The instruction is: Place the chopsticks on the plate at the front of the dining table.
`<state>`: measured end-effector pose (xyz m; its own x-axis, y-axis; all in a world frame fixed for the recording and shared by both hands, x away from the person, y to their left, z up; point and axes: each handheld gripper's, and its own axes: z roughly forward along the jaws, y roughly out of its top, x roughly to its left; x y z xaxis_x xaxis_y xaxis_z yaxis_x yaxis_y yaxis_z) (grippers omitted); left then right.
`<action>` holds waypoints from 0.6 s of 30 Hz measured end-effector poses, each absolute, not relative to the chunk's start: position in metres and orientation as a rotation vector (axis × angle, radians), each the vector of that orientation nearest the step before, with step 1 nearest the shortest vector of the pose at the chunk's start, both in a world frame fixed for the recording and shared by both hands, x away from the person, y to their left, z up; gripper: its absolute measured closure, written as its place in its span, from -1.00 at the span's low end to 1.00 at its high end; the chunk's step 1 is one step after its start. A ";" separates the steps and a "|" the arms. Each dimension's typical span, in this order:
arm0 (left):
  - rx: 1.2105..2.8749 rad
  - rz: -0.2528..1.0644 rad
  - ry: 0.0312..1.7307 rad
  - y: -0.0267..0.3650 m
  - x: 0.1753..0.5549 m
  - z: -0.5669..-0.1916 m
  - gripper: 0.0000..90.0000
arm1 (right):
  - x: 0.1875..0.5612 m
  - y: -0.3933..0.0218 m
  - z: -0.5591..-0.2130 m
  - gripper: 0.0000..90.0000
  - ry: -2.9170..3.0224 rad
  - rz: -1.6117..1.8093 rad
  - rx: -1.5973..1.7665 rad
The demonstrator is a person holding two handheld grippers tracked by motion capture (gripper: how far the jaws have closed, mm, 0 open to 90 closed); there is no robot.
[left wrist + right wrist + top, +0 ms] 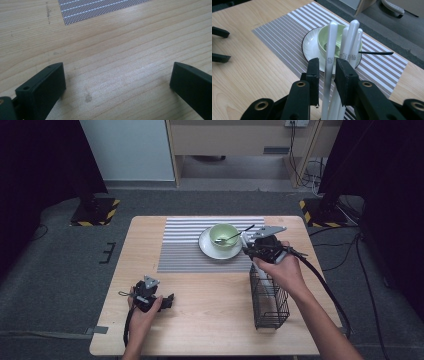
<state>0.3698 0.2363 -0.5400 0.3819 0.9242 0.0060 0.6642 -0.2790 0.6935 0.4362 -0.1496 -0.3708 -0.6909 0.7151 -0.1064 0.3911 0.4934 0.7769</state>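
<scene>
My right gripper (pixel 327 66) is shut on one white chopstick (pixel 331 40), which stands upright between its jaws. Two more white chopsticks (pixel 353 37) stand just beside it. In the high view that gripper (pixel 248 246) hovers over the top of a black wire basket (pixel 269 302), where the white sticks (pixel 262 272) stand. Just beyond sits a green bowl (pixel 322 37) on a white saucer (pixel 310 45), with a dark-handled spoon (pixel 377 53) in it. My left gripper (pixel 117 75) rests open low over bare wood at the front left (pixel 167 300).
A grey striped placemat (pixel 185 245) lies under the saucer at the back middle of the wooden table (pixel 210 320). The wire basket stands near the right front edge. Grey carpet and dark stands surround the table.
</scene>
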 end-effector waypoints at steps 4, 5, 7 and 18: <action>2.039 0.555 1.360 0.236 0.370 -0.540 -1.00 | 0.438 -0.148 -0.373 0.78 2.319 1.058 0.910; 2.039 0.556 1.360 0.236 0.370 -0.540 -1.00 | 0.438 -0.148 -0.373 0.83 2.319 1.060 0.911; 2.039 0.555 1.360 0.236 0.370 -0.540 -1.00 | 0.438 -0.148 -0.372 0.83 2.319 1.066 0.910; 1.943 0.538 1.357 0.244 0.368 -0.533 -0.90 | 0.440 -0.167 -0.352 0.85 2.297 1.218 0.936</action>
